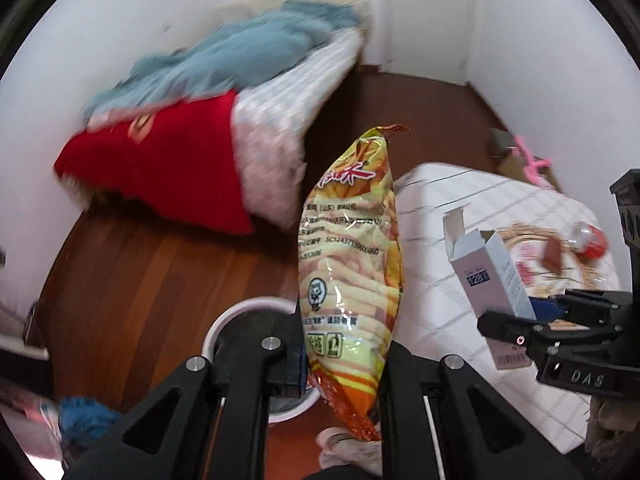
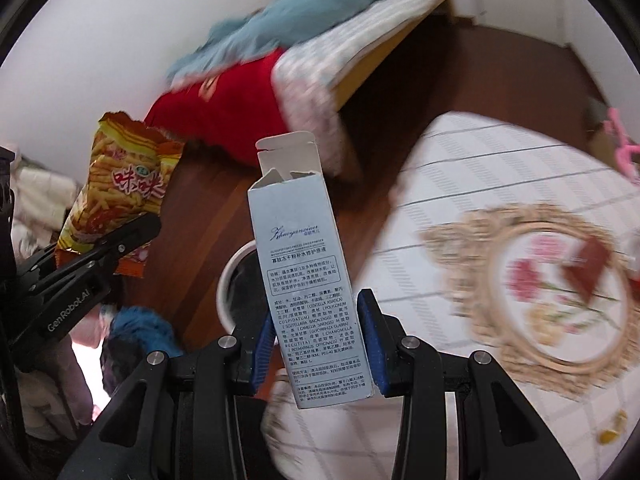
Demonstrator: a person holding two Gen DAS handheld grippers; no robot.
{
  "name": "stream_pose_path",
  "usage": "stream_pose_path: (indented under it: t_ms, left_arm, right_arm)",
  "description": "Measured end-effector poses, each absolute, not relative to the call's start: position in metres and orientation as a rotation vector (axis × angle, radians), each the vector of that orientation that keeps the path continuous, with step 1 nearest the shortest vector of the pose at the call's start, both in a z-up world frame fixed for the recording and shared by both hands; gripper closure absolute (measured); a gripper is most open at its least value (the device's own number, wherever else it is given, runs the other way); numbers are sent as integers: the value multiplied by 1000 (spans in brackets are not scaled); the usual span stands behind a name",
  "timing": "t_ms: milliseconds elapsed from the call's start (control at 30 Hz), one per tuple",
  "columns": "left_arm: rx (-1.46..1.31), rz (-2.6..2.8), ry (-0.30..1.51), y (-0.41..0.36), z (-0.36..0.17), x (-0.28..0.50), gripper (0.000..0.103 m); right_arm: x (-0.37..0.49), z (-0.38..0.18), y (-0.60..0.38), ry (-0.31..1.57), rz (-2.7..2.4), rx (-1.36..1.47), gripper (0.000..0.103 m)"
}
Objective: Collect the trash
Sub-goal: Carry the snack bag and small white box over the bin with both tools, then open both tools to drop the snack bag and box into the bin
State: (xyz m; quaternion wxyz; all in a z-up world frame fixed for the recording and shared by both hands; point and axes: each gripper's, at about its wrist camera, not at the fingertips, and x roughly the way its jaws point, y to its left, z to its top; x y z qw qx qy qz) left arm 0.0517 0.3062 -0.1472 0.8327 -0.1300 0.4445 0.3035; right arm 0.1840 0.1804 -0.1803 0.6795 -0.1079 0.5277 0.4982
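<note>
The left gripper pinched a snack bag above the bin on the floor. The right gripper pinched an open box near it. Neither was dropped yet; a bottle and a wrapper remained on the table near its far edge.

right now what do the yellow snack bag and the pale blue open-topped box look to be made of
Yellow snack bag: glossy plastic film, judging by its crinkles and glare, clamped in the left gripper.
Pale blue box: thin matte printed cardboard with creased flaps, held in the right gripper.
</note>
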Motion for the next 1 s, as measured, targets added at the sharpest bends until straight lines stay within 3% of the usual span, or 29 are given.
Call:
stream_pose_path:
  t_ms: [467,633,700,733,767,833,1000]
  left_arm:
    - [-728,691,1148,453,-305,-6,93]
    - [-857,680,1184,480,-336,-10,90]
    - [-885,688,1179,484,-340,-14,80]
    - [-891,702,1174,486,-341,-17,61]
    - [-902,717,1163,488,-342,-24,33]
    - [-924,742,1147,489,-345,-33,8]
    - [-952,815,1150,487,-348,-59,4]
  right_arm:
    - [118,-353,375,1497,1142,-520,62]
    - [105,-396,413,1554,1132,-588,61]
    - [102,-408,423,1561,1120,-598,61]
    - [102,-414,428,1571,1113,-593,61]
    - [104,-419,430,1582,1103,-593,59]
    - [109,-429,439,1599,1093,-605,37]
    - [112,-427,443,1575,1091,-645,4]
